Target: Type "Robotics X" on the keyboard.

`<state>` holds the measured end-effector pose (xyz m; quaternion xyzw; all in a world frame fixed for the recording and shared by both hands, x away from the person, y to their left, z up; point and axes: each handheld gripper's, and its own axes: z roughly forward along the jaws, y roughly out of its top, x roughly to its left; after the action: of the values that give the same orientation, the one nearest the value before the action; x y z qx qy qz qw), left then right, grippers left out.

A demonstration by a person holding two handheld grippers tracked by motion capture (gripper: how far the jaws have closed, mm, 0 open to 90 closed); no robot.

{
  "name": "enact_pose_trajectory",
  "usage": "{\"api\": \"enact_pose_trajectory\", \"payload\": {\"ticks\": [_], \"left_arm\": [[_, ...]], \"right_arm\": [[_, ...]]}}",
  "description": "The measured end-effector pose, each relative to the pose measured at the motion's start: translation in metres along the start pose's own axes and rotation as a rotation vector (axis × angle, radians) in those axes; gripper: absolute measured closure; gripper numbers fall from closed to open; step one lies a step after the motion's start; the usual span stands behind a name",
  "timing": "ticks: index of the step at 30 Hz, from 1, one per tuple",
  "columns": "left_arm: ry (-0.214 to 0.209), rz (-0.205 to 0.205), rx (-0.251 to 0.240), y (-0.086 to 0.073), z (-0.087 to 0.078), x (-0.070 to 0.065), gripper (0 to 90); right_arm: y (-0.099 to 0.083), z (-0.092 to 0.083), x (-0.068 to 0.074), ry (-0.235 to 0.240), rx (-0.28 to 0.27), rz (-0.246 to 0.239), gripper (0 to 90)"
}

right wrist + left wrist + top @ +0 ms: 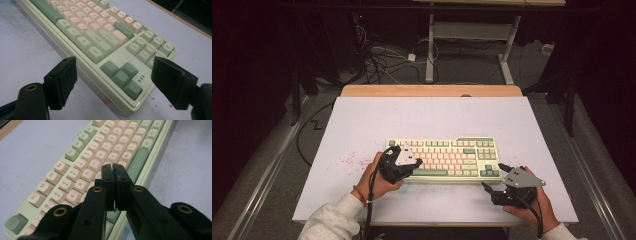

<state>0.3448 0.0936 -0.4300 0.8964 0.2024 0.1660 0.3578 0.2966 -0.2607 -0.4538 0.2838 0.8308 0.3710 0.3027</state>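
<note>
Under the closed left tongs the keys of the keyboard around G and H are hidden, and whether the tips touch a key cannot be told. Beyond the tongs the far key rows blur. Past the wide-apart right tongs, the keyboard's left end is cut off by the top edge, and legends there are unreadable.

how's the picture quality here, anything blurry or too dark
High view: table evenly lit, surroundings fall to black. Left gripper view: left tool fairly sharp, far keys of the keyboard soften. Right gripper view: near tool pads blurred, keys readable.
</note>
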Motion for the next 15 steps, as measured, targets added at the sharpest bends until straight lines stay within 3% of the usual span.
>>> {"api": "enact_pose_trajectory", "payload": {"ticks": [15], "left_arm": [[-0.023, 0.034, 0.057, -0.003, 0.015, -0.004, 85.7]], "right_arm": [[-0.001, 0.001, 0.001, 0.005, 0.010, 0.000, 21.0]]}}
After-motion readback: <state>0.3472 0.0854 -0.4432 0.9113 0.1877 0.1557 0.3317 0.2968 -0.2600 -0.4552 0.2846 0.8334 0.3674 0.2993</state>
